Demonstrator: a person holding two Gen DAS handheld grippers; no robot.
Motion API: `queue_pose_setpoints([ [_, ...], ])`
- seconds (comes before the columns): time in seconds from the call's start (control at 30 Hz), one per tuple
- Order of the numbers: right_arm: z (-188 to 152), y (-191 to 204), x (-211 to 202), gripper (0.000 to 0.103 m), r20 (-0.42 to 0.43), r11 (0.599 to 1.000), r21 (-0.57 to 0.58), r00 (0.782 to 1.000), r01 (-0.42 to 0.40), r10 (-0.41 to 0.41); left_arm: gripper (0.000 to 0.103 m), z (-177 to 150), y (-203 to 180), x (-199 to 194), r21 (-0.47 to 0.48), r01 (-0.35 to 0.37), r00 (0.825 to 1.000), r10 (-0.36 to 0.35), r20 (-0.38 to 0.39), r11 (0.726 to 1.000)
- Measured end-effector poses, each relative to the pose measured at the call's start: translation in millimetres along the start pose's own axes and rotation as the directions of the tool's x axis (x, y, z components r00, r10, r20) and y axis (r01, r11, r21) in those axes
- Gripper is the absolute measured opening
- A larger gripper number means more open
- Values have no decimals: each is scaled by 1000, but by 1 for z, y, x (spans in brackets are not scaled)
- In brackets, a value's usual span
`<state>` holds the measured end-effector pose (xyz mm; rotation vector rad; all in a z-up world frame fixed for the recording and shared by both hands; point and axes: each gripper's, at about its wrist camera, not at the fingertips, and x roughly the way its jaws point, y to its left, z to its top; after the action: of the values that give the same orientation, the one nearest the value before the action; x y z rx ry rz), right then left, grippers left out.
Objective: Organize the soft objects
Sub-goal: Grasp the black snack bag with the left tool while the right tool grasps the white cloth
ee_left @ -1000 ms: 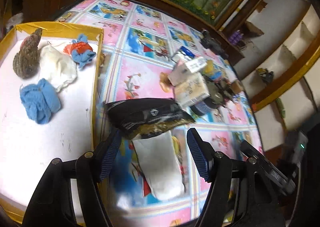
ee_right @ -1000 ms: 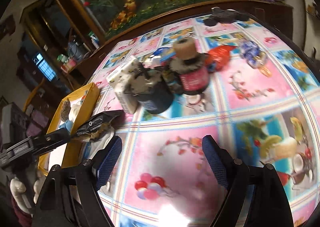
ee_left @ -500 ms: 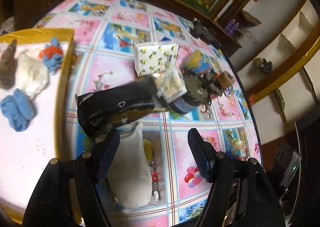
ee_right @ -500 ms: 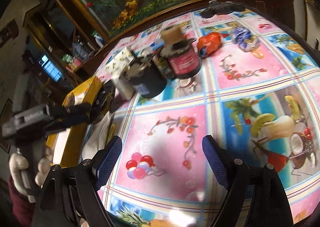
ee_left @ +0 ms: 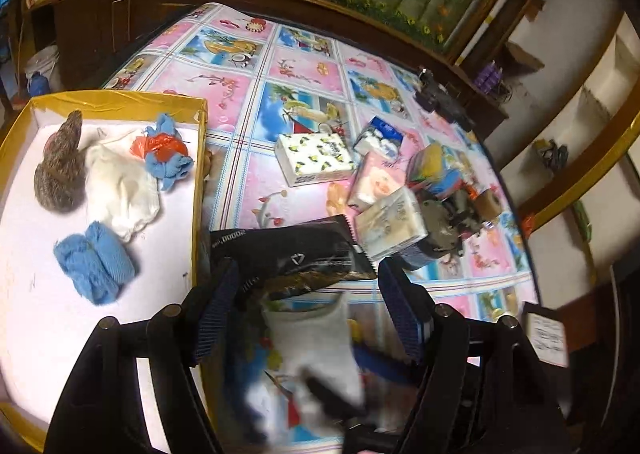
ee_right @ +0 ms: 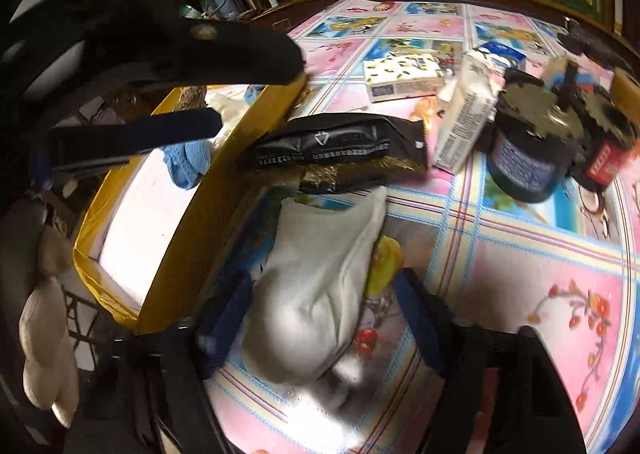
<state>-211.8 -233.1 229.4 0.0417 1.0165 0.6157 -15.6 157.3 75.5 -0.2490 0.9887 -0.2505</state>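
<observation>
A white sock [ee_left: 320,342] [ee_right: 320,286] lies on the patterned tablecloth, its cuff under a black foil packet [ee_left: 296,250] [ee_right: 340,150]. My left gripper [ee_left: 308,314] is open above the sock. My right gripper [ee_right: 320,322] is open with the sock between its fingers. The yellow-rimmed tray [ee_left: 198,158] [ee_right: 192,222] at the left holds a blue cloth [ee_left: 94,262], a white cloth [ee_left: 120,190], a brown fuzzy item [ee_left: 60,170] and a blue-and-red bundle [ee_left: 166,152].
Tissue packs [ee_left: 316,158], a colourful box [ee_left: 436,170], dark jars [ee_right: 524,150] and small items crowd the table's right middle. A wooden cabinet and painted mural stand behind the table. The left gripper's body [ee_right: 160,46] fills the right wrist view's upper left.
The right gripper swung left and down so that the white sock sits between its fingers. The left gripper swung back toward the tray, over the sock and packet.
</observation>
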Motion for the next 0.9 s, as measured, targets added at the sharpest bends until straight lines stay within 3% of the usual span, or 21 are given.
queue_pose_setpoints([
  [0.03, -1, -2, 0, 24, -12, 1000, -1, 1000, -5, 5, 71, 1, -1, 6, 17, -23, 1000, 23, -4, 1000],
  [0.2, -16, -24, -22, 23, 14, 995, 9, 995, 97, -97, 71, 12, -14, 35, 103, -131, 991, 134, -21, 986],
  [0.27, -22, -39, -31, 23, 19, 993, 41, 993, 113, -114, 72, 17, -13, 47, 100, -169, 985, 172, -31, 981],
  [0.33, -29, -54, -41, 23, 26, 989, 73, 991, 132, -134, 71, 17, -9, 59, 68, -162, 982, 167, -89, 985],
  [0.4, -35, -71, -50, 23, 32, 984, 114, 989, 140, -145, 71, 10, -11, 64, 41, -98, 982, 104, -159, 994],
  [0.43, -37, -78, -52, 24, 35, 981, 134, 989, 138, -144, 71, 5, -15, 64, 34, -32, 978, 38, -206, 999],
  [0.47, -40, -85, -57, 24, 39, 979, 154, 989, 132, -140, 71, 0, -19, 63, 17, 45, 966, -39, -255, 999],
  [0.53, -46, -96, -64, 24, 51, 974, 189, 990, 123, -135, 71, -10, -28, 60, -29, 207, 919, -204, -338, 978],
  [0.57, -47, -102, -67, 24, 57, 971, 207, 989, 122, -136, 71, -13, -33, 54, -21, 246, 907, -238, -347, 969],
  [0.6, -48, -107, -70, 24, 64, 968, 222, 988, 121, -138, 71, -14, -37, 48, 10, 229, 920, -213, -328, 973],
  [0.67, -52, -117, -76, 24, 75, 960, 255, 988, 113, -136, 71, -12, -41, 38, 77, 119, 964, -97, -246, 990],
  [0.7, -54, -120, -79, 24, 78, 957, 269, 988, 108, -134, 72, -10, -41, 35, 94, 71, 978, -51, -204, 993],
  [0.8, -59, -124, -84, 24, 86, 954, 283, 987, 104, -133, 73, -8, -43, 39, 112, -5, 991, 20, -130, 994],
  [0.9, -61, -122, -85, 24, 87, 957, 269, 986, 113, -141, 73, -13, -50, 55, 126, -23, 990, 40, -134, 992],
])
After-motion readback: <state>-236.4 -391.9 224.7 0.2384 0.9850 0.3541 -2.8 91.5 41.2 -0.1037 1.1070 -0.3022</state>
